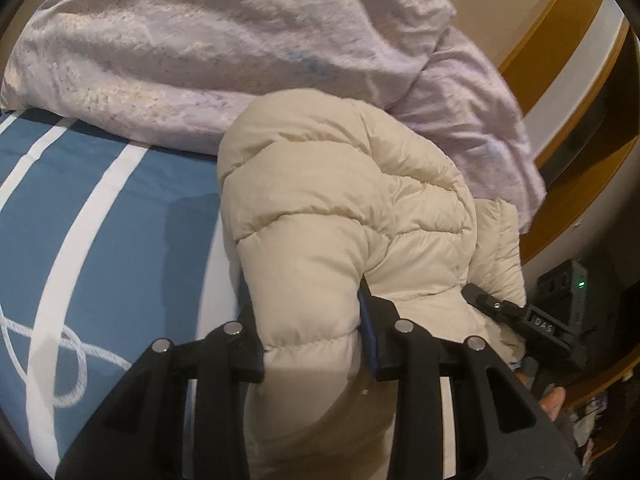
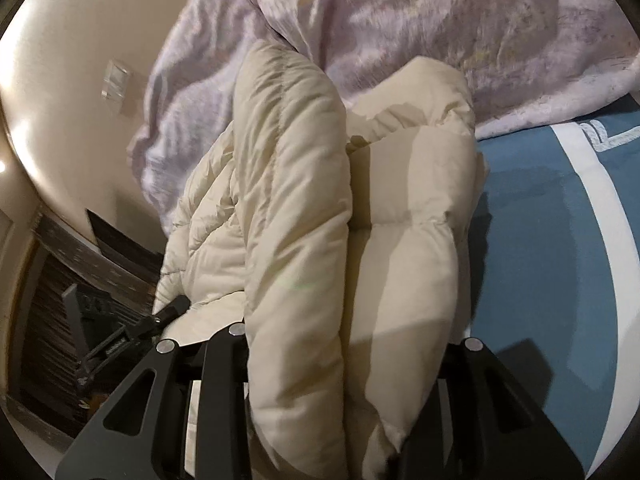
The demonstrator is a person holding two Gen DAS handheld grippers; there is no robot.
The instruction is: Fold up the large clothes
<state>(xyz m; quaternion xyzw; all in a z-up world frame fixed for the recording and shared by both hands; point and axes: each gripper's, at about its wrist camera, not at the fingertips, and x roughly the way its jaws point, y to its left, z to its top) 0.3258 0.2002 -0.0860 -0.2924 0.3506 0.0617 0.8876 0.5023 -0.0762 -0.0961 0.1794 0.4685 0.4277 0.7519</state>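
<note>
A cream quilted puffer jacket is lifted in a bunched fold over the bed's edge. In the left wrist view my left gripper is shut on a thick roll of it, the padding bulging between the black fingers. In the right wrist view the jacket hangs in two puffy folds, and my right gripper is shut on them. Its right finger is mostly hidden by fabric. Each view shows the other gripper's tip against the jacket's far edge: right gripper, left gripper.
The bed has a blue cover with white stripes. A crumpled lilac duvet is heaped behind the jacket. Beside the bed are a wooden frame, a black device with a green light and a wall switch.
</note>
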